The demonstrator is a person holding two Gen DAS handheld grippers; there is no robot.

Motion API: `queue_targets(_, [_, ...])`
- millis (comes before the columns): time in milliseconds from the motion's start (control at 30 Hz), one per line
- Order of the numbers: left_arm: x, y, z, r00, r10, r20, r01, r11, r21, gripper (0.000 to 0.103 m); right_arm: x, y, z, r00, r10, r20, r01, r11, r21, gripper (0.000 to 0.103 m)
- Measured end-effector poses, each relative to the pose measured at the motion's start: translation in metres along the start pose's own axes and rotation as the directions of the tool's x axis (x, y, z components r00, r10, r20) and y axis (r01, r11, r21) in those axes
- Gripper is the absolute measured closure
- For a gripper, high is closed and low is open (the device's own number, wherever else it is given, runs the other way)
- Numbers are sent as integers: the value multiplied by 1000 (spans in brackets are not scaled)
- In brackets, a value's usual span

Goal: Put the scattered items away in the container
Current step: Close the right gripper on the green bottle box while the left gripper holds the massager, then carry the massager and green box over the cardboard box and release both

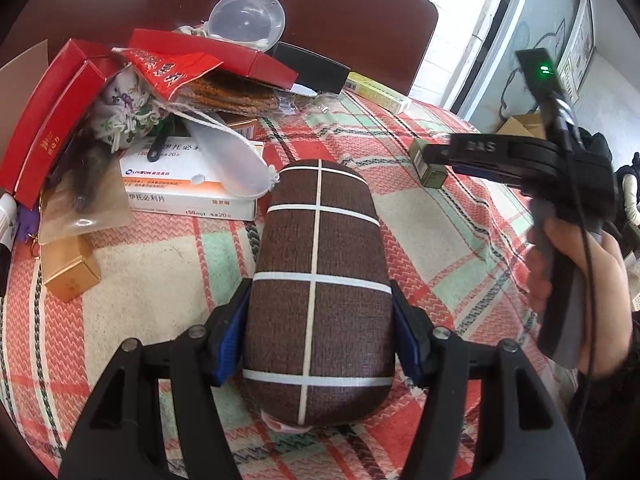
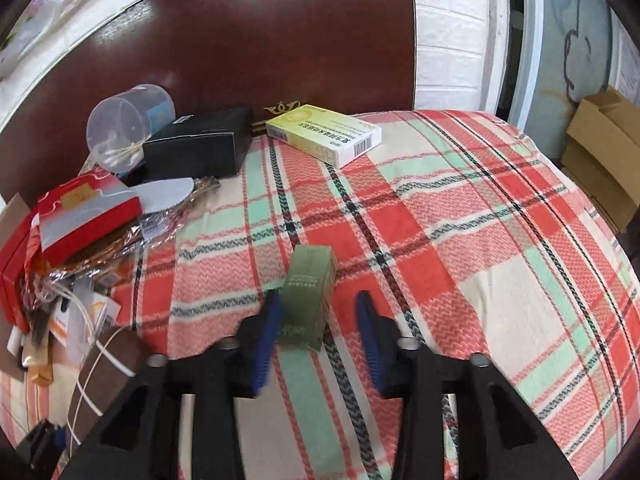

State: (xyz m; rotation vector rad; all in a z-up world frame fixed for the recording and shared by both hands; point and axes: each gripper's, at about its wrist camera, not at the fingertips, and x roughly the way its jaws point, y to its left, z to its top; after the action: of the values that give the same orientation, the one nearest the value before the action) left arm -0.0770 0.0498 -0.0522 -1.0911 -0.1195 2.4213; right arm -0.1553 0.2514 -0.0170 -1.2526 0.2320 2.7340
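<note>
Brown case (image 1: 316, 292) with white grid lines, oblong with rounded ends, lying flat on the plaid cloth (image 1: 460, 232), clamped at both long sides between blue pads. Small green box (image 2: 308, 300), lying on the cloth, one side touching the left blue pad, apart from the right one. Yellow-white box (image 2: 324, 134) flat near the far edge. Black box (image 2: 200, 146) beside a clear cup (image 2: 124, 124) tipped on its side. Red boxes (image 1: 52, 120) piled at the left with a white medicine box (image 1: 192, 184).

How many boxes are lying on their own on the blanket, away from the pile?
2. A green carton lies between the open right gripper's fingers; a yellow-and-white medicine box sits at the blanket's far edge by the headboard. Others may be hidden in the pile.
</note>
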Motion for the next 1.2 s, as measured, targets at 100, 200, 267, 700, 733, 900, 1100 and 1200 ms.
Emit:
queue_targets(100, [-1, 0, 0, 1000, -9, 1, 9, 1000, -4, 40, 9, 6, 0, 1000, 8, -16, -8, 1000, -9, 46])
queue_targets(200, [-1, 0, 0, 1000, -13, 3, 14, 1000, -6, 41, 18, 13, -2, 1000, -4, -21, 4, 999, -33, 46])
queue_targets(267, [-1, 1, 0, 1000, -17, 3, 17, 1000, -8, 41, 21, 15, -4, 1000, 8, -26, -9, 999, -43, 53])
queue_targets(700, [-44, -4, -1, 996, -19, 85, 19, 1000, 6, 42, -48, 28, -4, 977, 208, 41, -208, 978, -19, 78])
queue_targets(733, [-51, -5, -2, 996, -14, 91, 13, 1000, 8, 42, -59, 29, -4, 971, 231, 56, -231, 973, -17, 78])
queue_targets(900, [-93, -4, -4, 989, 11, 149, -11, 1000, -3, 42, -99, 41, -8, 949, 303, 92, -300, 953, -45, 78])
queue_targets(1100, [-156, -5, 1, 959, 35, 280, -30, 999, -23, 42, -140, 62, -13, 915, 384, 123, -377, 923, -77, 78])
queue_targets(1200, [-185, -4, 8, 942, 54, 333, -49, 999, -22, 42, -155, 82, -12, 896, 423, 135, -409, 905, -116, 78])
